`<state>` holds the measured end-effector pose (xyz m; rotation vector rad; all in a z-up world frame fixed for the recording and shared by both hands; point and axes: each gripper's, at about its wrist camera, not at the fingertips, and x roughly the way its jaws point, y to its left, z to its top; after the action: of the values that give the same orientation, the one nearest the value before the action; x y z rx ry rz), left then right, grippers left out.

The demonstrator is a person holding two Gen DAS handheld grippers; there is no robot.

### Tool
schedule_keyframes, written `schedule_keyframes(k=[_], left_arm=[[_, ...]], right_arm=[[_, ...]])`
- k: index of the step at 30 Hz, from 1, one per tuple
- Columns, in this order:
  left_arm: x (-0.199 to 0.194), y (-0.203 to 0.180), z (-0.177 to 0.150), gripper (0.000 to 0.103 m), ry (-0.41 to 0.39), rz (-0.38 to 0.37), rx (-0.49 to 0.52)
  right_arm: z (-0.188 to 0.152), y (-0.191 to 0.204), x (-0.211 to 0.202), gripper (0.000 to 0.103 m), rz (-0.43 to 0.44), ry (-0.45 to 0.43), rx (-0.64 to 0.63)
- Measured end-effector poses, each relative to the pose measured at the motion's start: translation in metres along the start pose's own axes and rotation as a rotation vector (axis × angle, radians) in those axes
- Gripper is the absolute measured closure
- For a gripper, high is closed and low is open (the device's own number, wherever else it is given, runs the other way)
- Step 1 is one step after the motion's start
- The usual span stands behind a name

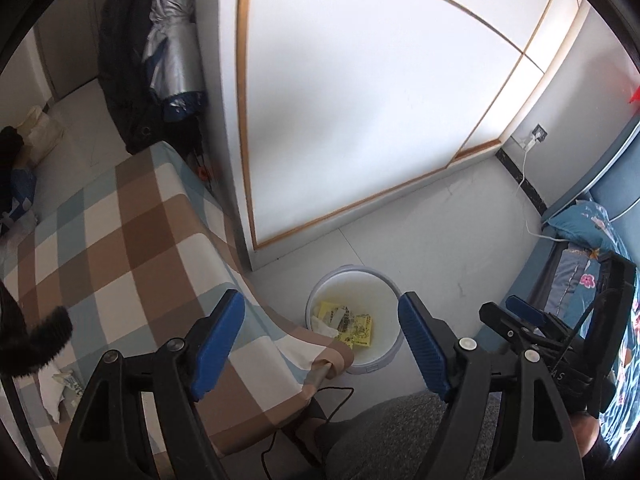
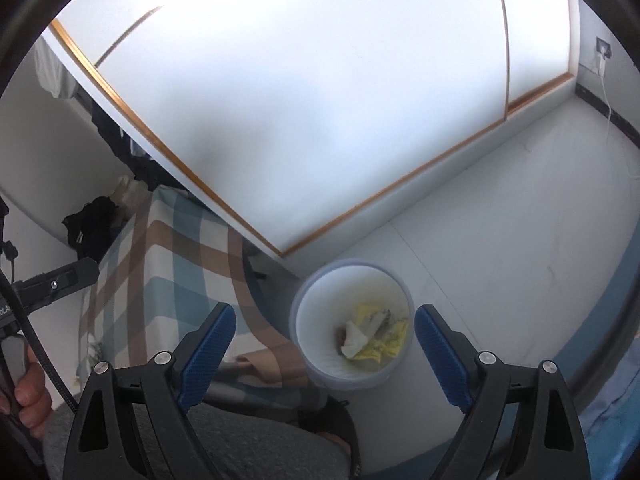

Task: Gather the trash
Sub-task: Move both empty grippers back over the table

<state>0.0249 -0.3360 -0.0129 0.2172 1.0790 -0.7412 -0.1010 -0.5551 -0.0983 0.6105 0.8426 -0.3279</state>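
Observation:
A white round bin (image 1: 382,346) stands on the floor beside the table corner. It holds yellow wrappers (image 1: 358,326) and a white crumpled tissue (image 1: 325,326). My left gripper (image 1: 320,300) hangs above the table edge and the bin, open, with nothing between its blue pads. In the right wrist view the bin (image 2: 320,320) lies below, with yellow wrappers (image 2: 386,346) and a white tissue (image 2: 355,338) inside. My right gripper (image 2: 326,312) is high over it, open wide and empty. More crumpled white paper (image 1: 56,390) lies on the table at the lower left.
The table's checked cloth (image 1: 120,248) fills the left. A white wardrobe (image 1: 360,100) stands behind the bin. A bed with blue floral bedding (image 1: 592,284) is at the right. Coats and an umbrella (image 1: 172,52) hang at the back left. A grey-clad knee (image 1: 400,432) is below.

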Motion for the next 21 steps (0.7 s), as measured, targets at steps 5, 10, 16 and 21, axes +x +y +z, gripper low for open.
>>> schedule_keyframes(k=[5, 10, 16, 21], left_arm=[[-0.044, 0.032, -0.001, 0.027, -0.101, 0.001, -0.036], [-0.082, 0.072, -0.01, 0.027, -0.194, 0.023, -0.107], [-0.116, 0.13, -0.031, 0.027, -0.291, 0.118, -0.211], [-0.125, 0.172, -0.056, 0.027, -0.3, 0.167, -0.286]], right_arm=[[0.015, 0.05, -0.032, 0.011, 0.046, -0.095, -0.079], [0.019, 0.103, -0.054, 0.011, 0.121, -0.148, -0.144], [0.009, 0.176, -0.059, 0.011, 0.235, -0.164, -0.247], [-0.014, 0.232, -0.044, 0.011, 0.27, -0.145, -0.38]])
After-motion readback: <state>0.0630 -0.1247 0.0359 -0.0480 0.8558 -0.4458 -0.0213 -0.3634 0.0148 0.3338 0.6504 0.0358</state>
